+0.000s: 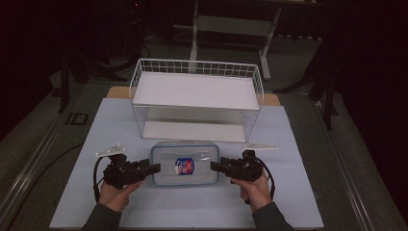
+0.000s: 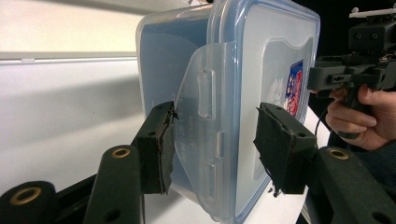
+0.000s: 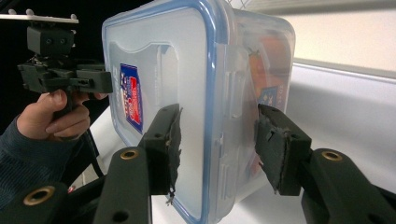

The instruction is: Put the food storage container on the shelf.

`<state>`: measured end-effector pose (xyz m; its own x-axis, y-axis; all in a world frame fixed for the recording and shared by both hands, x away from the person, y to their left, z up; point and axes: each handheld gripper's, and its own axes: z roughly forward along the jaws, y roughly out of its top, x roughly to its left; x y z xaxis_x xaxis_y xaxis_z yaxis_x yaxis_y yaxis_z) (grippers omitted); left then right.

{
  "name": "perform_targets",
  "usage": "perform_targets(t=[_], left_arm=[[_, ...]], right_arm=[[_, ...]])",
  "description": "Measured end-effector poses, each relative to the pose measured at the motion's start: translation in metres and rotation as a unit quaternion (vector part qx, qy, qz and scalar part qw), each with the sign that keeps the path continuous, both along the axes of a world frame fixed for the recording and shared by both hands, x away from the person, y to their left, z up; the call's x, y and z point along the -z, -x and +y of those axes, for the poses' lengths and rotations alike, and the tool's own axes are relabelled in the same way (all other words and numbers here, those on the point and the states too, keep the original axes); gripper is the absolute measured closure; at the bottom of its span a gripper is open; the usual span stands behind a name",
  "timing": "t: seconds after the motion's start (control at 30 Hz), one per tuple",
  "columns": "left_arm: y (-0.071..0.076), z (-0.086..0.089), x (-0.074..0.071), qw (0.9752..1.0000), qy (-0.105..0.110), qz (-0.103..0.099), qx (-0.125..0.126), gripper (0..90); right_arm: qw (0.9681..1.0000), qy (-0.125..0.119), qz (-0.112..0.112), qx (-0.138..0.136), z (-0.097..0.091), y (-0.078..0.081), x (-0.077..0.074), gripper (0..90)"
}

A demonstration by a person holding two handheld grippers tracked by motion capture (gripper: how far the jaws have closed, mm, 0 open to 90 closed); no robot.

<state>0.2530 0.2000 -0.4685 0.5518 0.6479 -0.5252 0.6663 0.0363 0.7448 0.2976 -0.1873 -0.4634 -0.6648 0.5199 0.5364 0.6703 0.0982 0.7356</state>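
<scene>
A clear plastic container (image 1: pixel 168 163) with a blue-rimmed lid and a red and blue label lies flat on the white table, just in front of the wire rack. My left gripper (image 1: pixel 155 168) stands at its left end and my right gripper (image 1: pixel 213 165) at its right end. In the left gripper view the container (image 2: pixel 266 60) sits between the jaws of my open left gripper (image 2: pixel 215 109), whose pads straddle a side latch. In the right gripper view my right gripper (image 3: pixel 218 109) is open around the opposite end of the container (image 3: pixel 154 60).
A white wire rack (image 1: pixel 195 91) with two white shelves stands behind the container. The white table sheet (image 1: pixel 192 207) has free room in front and to both sides. Dark floor and furniture legs lie beyond.
</scene>
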Motion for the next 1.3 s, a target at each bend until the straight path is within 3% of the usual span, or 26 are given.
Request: perform_targets(t=[0.33, 0.77, 1.3], left_arm=[[-0.004, -0.001, -0.013, 0.9999, 0.001, -0.014, 0.003, 48.7], [-0.011, -0.007, -0.045, 0.9988, -0.005, -0.048, 0.009, 48.8], [-0.024, -0.009, -0.076, 0.9968, -0.009, -0.079, 0.009, 48.8]], right_arm=[[0.9998, 0.003, -0.021, 0.001, -0.001, -0.001, -0.013, 51.4], [0.9985, -0.001, -0.054, 0.003, -0.008, -0.005, -0.045, 51.5], [0.9965, -0.014, -0.082, 0.012, -0.010, -0.015, -0.071, 51.4]])
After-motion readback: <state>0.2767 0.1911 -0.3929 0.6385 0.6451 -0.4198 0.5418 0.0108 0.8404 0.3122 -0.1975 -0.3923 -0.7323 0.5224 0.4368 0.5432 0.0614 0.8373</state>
